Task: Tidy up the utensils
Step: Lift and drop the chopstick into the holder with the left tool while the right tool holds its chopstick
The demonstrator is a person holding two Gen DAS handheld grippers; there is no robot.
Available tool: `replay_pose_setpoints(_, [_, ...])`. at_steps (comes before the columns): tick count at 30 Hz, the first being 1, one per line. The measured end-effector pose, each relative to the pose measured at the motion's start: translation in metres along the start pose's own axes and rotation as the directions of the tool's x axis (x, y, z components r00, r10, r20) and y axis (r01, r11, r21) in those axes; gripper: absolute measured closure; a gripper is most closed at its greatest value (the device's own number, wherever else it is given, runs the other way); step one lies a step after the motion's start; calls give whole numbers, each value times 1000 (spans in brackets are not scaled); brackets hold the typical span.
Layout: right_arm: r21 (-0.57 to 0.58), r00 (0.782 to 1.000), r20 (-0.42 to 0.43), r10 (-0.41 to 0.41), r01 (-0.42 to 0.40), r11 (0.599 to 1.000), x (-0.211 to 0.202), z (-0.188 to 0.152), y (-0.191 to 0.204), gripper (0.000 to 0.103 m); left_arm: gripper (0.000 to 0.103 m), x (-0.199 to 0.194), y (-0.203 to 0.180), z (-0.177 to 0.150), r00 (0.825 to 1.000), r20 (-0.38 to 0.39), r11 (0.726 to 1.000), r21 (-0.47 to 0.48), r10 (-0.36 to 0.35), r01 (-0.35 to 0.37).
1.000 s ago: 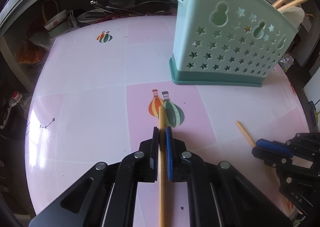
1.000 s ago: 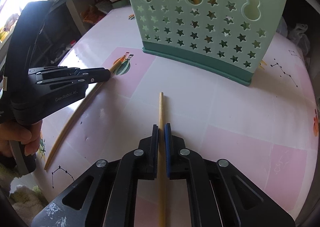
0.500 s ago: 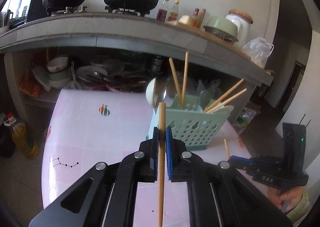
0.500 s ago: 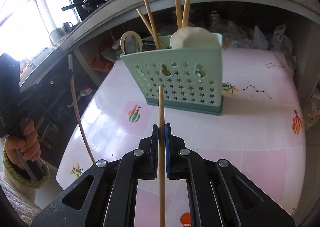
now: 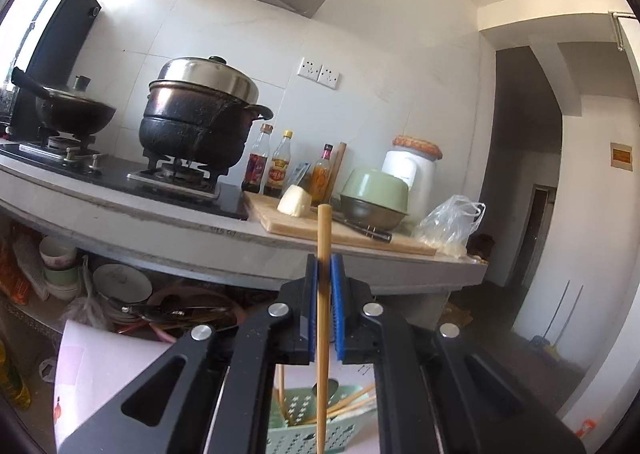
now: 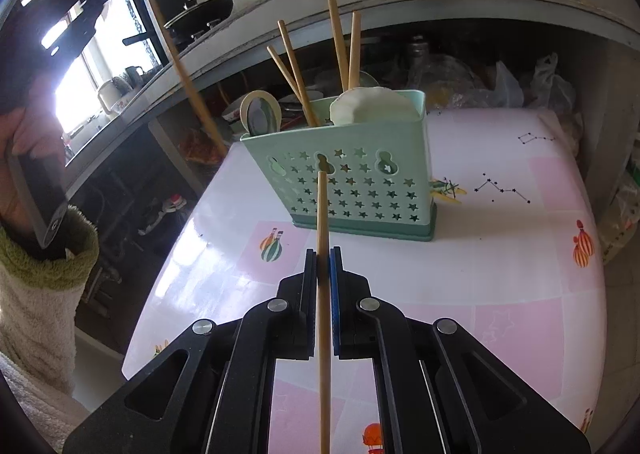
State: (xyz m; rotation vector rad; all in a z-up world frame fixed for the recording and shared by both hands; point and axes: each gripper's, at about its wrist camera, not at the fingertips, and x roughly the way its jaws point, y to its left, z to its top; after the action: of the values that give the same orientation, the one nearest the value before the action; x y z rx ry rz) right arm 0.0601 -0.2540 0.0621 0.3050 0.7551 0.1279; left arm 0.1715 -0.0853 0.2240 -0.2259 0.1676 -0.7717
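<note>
— Two chopsticks are off the desk [image 6: 500,254] and in the air: the left tool [image 5: 325,278] is clamped on one chopstick [image 5: 323,254], the right tool [image 6: 323,266] is pinched tight on another chopstick [image 6: 322,214]. Neither has gone into the green caddy [image 6: 352,182].

— How much looks done?

— The caddy, standing toward the far edge of the desk, already holds four chopsticks [image 6: 338,42], a spoon [image 6: 260,112] and a pale scoop [image 6: 372,108]. No loose utensil shows on the part of the desk in view, so these two sticks seem to be the last. That is a judgement, since the near edge is hidden behind the right tool.

— And where is the left one?

— High up, well above the caddy, which shows low in the left view between the tool's arms. It faces the kitchen counter [image 5: 200,238] with the big pot [image 5: 200,122] and bottles [image 5: 276,166].

— Anything in the way?

— The upright sticks and the scoop crowd the caddy's top, so each new stick needs a free gap. The two tools may also meet if both go in together.
</note>
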Motion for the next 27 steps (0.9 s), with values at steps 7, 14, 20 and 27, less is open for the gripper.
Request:
replay_pose_setpoints(7, [14,1000,9,3,-3,1000,-6,0,-2,99,97,65,-4,-12,998,17,998,18,57,-57])
replay_pose_setpoints(14, [26,1000,5,9,-9,1000,-5,-2,-4,99,97,98,9,-47,992,5,992,19,125,-125])
replay_pose_setpoints(20, [33,1000,14,9,-9,999,-8,-3,-7,99,97,103,18,-77,988,-14,988,6,152,-152])
replay_pose_setpoints(27, [35,1000,22,8,-9,999,-11,-3,-7,99,97,88,18,-94,988,-50,989,18,149,-149])
